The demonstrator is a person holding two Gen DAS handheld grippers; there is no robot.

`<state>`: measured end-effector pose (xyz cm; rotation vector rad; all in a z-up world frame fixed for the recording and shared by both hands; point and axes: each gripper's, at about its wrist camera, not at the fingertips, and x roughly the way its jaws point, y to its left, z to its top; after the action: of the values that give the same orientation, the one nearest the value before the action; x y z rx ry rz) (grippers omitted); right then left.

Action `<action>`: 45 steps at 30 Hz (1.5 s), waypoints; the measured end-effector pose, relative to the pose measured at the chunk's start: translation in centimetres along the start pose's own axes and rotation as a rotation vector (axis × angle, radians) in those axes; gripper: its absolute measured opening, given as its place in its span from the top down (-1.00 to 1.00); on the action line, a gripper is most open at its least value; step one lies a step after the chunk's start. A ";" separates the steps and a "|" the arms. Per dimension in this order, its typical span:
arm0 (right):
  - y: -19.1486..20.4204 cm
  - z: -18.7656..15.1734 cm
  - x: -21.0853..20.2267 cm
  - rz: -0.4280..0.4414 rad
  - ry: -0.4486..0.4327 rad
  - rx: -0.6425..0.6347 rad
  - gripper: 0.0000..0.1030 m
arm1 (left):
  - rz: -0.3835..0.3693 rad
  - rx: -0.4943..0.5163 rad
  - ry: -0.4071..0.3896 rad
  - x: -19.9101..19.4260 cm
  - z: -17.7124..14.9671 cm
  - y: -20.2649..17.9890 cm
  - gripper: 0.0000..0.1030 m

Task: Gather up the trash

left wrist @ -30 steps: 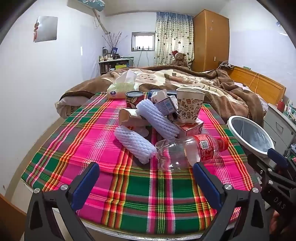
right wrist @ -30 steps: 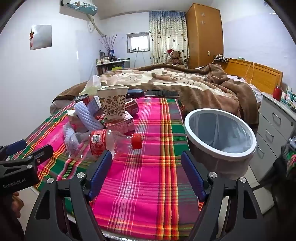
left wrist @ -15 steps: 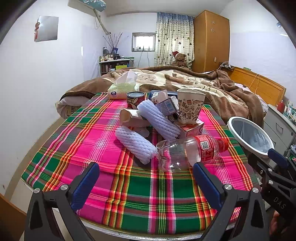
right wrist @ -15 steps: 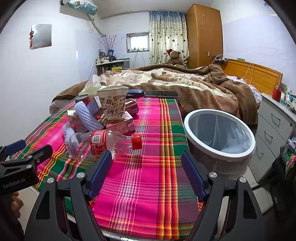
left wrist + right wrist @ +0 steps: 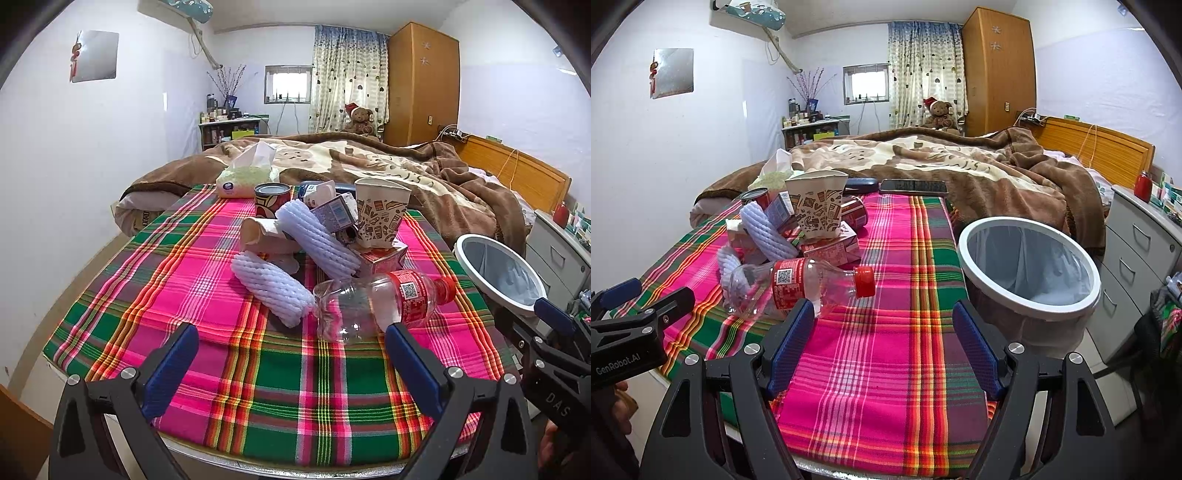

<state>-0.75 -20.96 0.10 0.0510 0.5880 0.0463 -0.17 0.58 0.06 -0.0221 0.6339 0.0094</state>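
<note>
Scene: a bedroom desk (image 5: 155, 295) under a plaid cloth, a heap of rubbish at its centre, a bed behind it.
Left claw (image 5: 291, 365): jaws wide apart, holding nothing, poised at the near edge of the desk and facing the heap.
Right claw (image 5: 882, 343): jaws likewise spread and empty, low over bare cloth, with the bin at its 2 o'clock.
Trash heap: a clear plastic bottle (image 5: 373, 306) with a red cap lies on its side nearest the claws; at its 10 o'clock lie two white foam sleeves (image 5: 273, 291), one leaning across the pile; a patterned paper cup (image 5: 380, 218) stands at 12 o'clock on small red cartons (image 5: 384, 258), with a tin can (image 5: 271, 199) and a cardboard tube (image 5: 266, 236) behind.
Bin: a white-rimmed trash can (image 5: 1030, 291), liner fitted and looking empty, stands just off the desk's right edge, at 3 o'clock from the heap.
Not trash, by the look of it: a phone (image 5: 914, 186) and a tissue pack (image 5: 245, 179) at the far end of the desk.
Step in hand: the opening approach, it seems; nothing is gripped and nothing shows in the bin.
Next move: the bottle looks the readiest pick. A claw would need to come forward, straddle the bottle's body across its width, close gently on the thin plastic, then carry it toward 3 o'clock and let go over the rim.
</note>
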 end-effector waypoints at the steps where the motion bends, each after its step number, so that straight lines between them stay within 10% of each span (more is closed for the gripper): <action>1: 0.0 0.0 0.0 0.000 0.000 0.000 -0.53 | 0.002 0.000 0.000 0.0 0.0 0.0 -0.99; 45: 0.1 0.0 -0.2 0.003 0.002 0.003 -0.53 | 0.005 -0.002 0.001 -0.2 0.0 0.4 -0.99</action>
<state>-0.88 -20.92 0.22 0.0547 0.5900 0.0481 -0.29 1.02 0.19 -0.0227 0.6352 0.0149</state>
